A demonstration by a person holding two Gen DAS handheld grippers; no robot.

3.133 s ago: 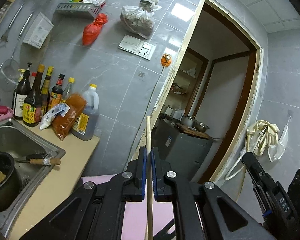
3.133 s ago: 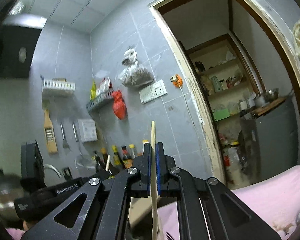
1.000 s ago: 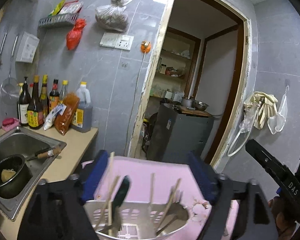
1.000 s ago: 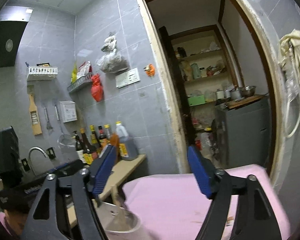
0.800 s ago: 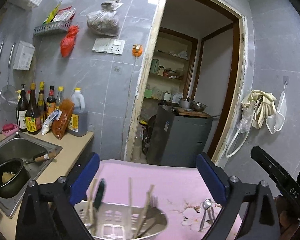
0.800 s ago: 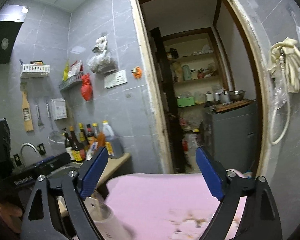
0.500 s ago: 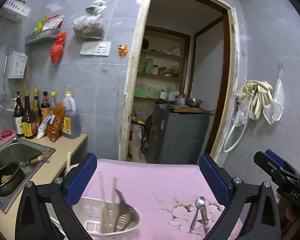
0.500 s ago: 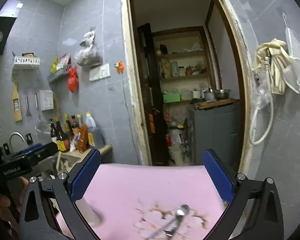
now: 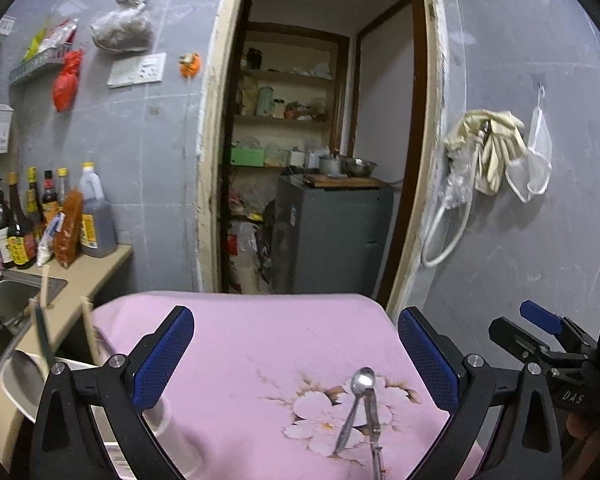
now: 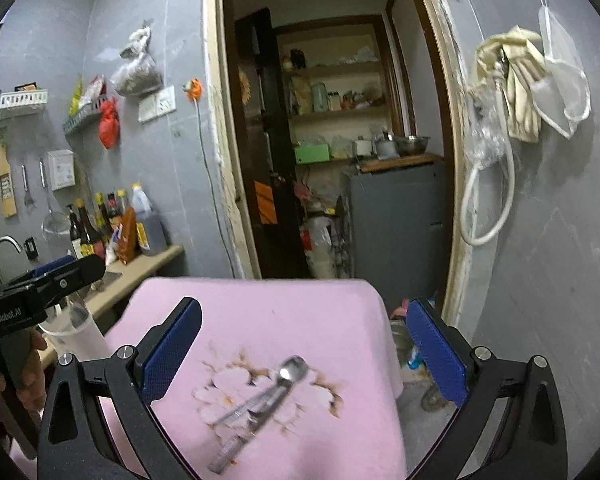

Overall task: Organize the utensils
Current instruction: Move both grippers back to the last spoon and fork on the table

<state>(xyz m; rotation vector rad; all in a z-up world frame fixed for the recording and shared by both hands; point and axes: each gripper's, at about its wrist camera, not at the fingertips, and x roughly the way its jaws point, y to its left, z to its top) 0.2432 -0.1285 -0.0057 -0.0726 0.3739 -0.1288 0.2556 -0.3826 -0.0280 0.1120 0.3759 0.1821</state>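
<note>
Both tongs now spread – spoon point(image 9: 356, 404) on cloth between left tongs point(image 9: 296, 356)

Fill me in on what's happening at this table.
A person is sorting utensils with two handheld grippers. Both the left gripper and the right gripper are open and empty, above the pink tablecloth. A metal spoon and another metal utensil lie on the cloth's flower print. The utensil holder at the table's left already has chopsticks standing in it.
</note>
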